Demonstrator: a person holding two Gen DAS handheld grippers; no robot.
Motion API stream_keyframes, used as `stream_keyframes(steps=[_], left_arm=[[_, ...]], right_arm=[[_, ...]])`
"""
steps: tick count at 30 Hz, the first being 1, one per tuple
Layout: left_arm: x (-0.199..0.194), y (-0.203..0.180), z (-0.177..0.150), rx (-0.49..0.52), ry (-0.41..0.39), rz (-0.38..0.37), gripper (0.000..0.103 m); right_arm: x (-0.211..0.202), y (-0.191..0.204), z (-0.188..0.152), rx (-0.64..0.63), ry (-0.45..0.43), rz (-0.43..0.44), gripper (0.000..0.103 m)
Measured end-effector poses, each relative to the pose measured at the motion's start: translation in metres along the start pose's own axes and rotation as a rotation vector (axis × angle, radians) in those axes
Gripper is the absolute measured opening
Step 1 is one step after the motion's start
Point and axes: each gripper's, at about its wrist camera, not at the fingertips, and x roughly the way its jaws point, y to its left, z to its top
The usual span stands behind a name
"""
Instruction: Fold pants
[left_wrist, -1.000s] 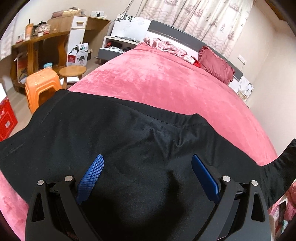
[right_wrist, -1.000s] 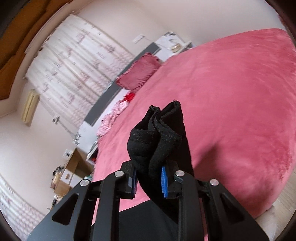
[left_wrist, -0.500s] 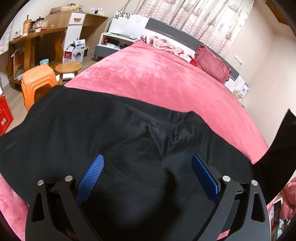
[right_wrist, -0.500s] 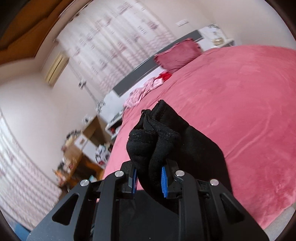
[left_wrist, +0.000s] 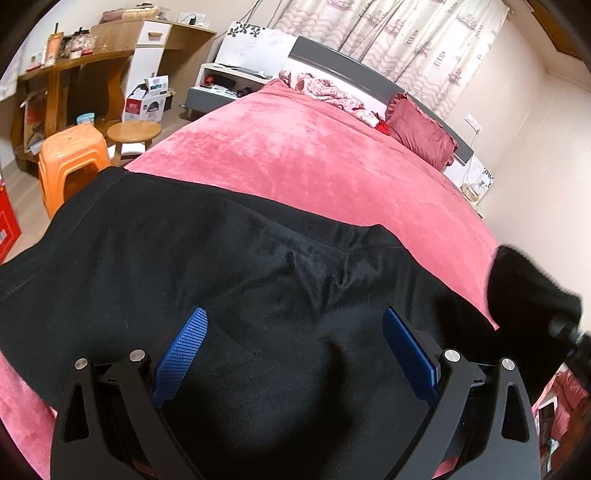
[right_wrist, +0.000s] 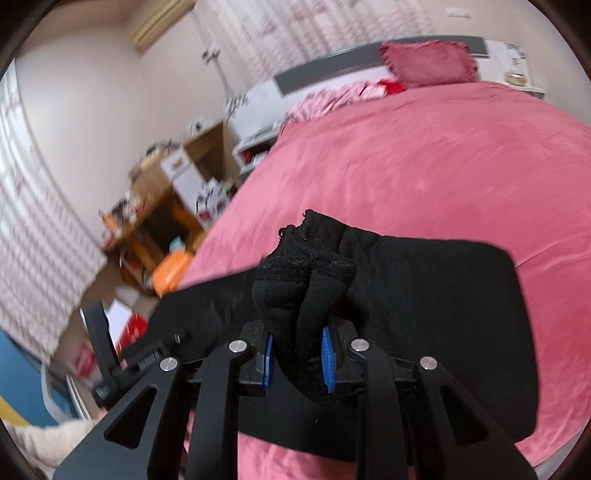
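Black pants (left_wrist: 207, 266) lie spread across the near edge of a pink bed (left_wrist: 314, 158). My left gripper (left_wrist: 295, 332) is open and hovers just over the middle of the pants, holding nothing. My right gripper (right_wrist: 297, 350) is shut on a bunched end of the pants (right_wrist: 306, 273) and holds it lifted above the rest of the fabric (right_wrist: 436, 288). That lifted end shows at the right edge of the left wrist view (left_wrist: 528, 295). The left gripper shows at the left of the right wrist view (right_wrist: 103, 343).
An orange plastic stool (left_wrist: 70, 151) and a round wooden stool (left_wrist: 135, 131) stand left of the bed. A wooden desk (left_wrist: 74, 74) and a cardboard box (left_wrist: 147, 103) sit behind them. A red pillow (left_wrist: 421, 133) and crumpled floral bedding (left_wrist: 325, 96) lie at the headboard.
My right gripper has swung left with the held pants end, carrying it over the spread fabric. The lifted end has come further into the left wrist view. The left gripper has stayed open, almost still.
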Motion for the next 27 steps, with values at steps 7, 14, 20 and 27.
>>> stream_keyframes(steps=[7, 14, 20, 27], left_arm=[[0.006, -0.004, -0.004, 0.026, 0.024, -0.011, 0.095], [0.011, -0.013, -0.009, 0.076, 0.041, -0.024, 0.095], [0.006, -0.027, -0.009, 0.077, 0.037, -0.065, 0.095], [0.034, -0.099, -0.016, 0.217, 0.203, -0.26, 0.095]], right_arm=[[0.057, 0.02, -0.039, -0.12, 0.127, -0.04, 0.025], [0.091, 0.018, -0.072, -0.197, 0.234, -0.015, 0.065], [0.046, 0.001, -0.049, -0.113, 0.082, 0.068, 0.075], [0.001, -0.087, -0.009, 0.127, -0.105, -0.146, 0.044]])
